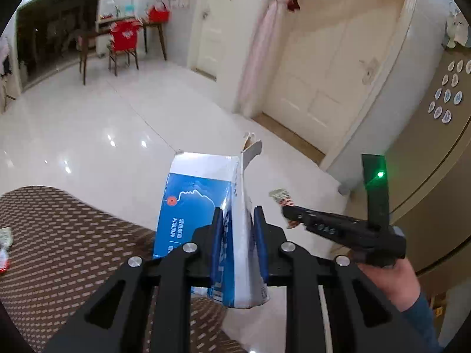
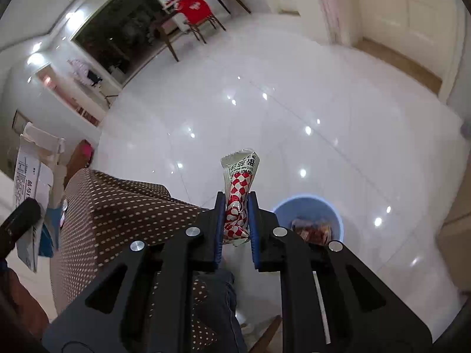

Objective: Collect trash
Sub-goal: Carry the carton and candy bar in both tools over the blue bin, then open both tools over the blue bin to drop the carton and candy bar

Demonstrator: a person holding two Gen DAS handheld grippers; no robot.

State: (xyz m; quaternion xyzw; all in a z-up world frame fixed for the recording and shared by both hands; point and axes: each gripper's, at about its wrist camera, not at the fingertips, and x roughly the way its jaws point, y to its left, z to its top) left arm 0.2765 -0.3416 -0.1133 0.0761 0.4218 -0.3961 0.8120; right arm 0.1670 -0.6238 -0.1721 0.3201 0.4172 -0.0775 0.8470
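Glossy white floor (image 2: 294, 111) beneath: left gripper (image 1: 237, 235) clamps a light, crushable carton (image 1: 203, 206); right gripper (image 2: 235, 220) pinches a crinkly wrapper (image 2: 239, 188) mid-length, above the blue bin (image 2: 335, 209).

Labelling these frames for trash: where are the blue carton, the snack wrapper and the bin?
blue carton (image 1: 191, 206), left wrist view, printed blue face.
snack wrapper (image 2: 240, 188), right wrist view, checkered middle.
bin (image 2: 338, 220), right wrist view, blue rim.
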